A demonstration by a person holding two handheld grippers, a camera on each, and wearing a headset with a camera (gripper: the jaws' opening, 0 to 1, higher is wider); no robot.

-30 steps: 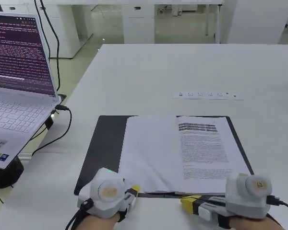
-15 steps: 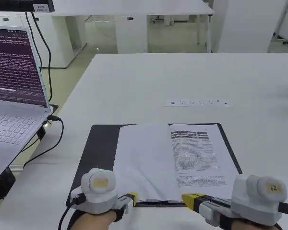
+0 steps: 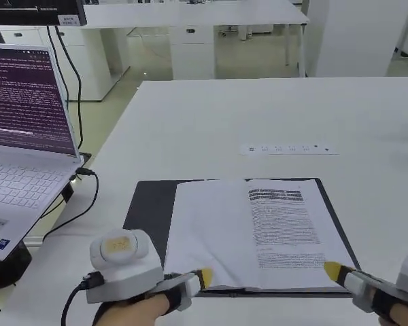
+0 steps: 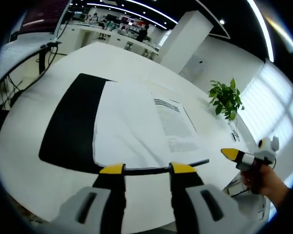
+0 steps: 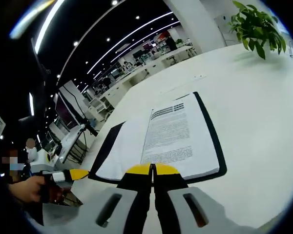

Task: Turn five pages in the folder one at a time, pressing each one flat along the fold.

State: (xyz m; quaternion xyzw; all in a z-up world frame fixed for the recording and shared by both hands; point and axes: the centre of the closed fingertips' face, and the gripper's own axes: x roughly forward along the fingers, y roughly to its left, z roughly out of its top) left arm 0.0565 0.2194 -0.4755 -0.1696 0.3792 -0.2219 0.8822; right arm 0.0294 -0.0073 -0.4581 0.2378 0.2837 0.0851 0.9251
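Observation:
A black folder [image 3: 146, 207] lies open on the white table, a blank sheet [image 3: 207, 231] on its left half and a printed page [image 3: 285, 224] on its right. My left gripper [image 3: 204, 277] sits just off the folder's near edge, below the blank sheet. Its own view shows it open [image 4: 146, 168] and empty, with the folder [image 4: 68, 126] ahead. My right gripper [image 3: 333, 270] hovers by the folder's near right corner. In its own view it is shut [image 5: 153, 169] with nothing between the tips, pointing at the printed page [image 5: 168, 134].
An open laptop [image 3: 20, 129] stands at the left with a black cable [image 3: 81, 197] trailing toward the folder. A thin label strip [image 3: 289, 149] lies beyond the folder. A potted plant [image 5: 256, 24] stands far right. Desks fill the room behind.
My right gripper has moved right along the folder's near edge, from below the fold to near the right corner. The left gripper has shifted slightly right. The head camera moved too.

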